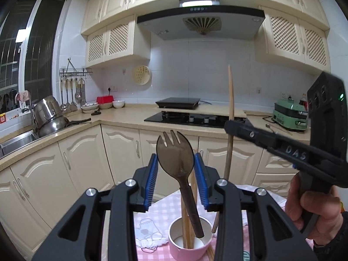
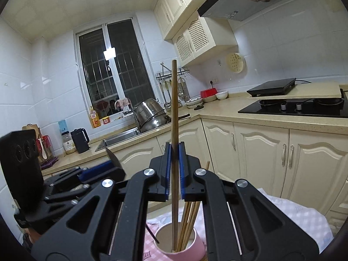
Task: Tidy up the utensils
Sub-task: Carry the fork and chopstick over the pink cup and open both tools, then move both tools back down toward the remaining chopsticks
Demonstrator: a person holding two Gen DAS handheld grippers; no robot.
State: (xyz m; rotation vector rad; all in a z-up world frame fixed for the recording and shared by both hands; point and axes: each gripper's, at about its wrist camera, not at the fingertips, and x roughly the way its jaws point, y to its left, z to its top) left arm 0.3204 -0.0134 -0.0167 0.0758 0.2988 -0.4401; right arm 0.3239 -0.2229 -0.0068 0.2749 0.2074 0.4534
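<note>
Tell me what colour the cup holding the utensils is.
Pink outside, white inside: the cup shows best in the left wrist view.

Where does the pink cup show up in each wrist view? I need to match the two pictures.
Left wrist: pink cup at bottom centre, between and below the left gripper fingers, holding the brown spork.
Right wrist: the cup at bottom centre, under the right gripper, which grips a chopstick.
Shared landmark: black cooktop.
</note>
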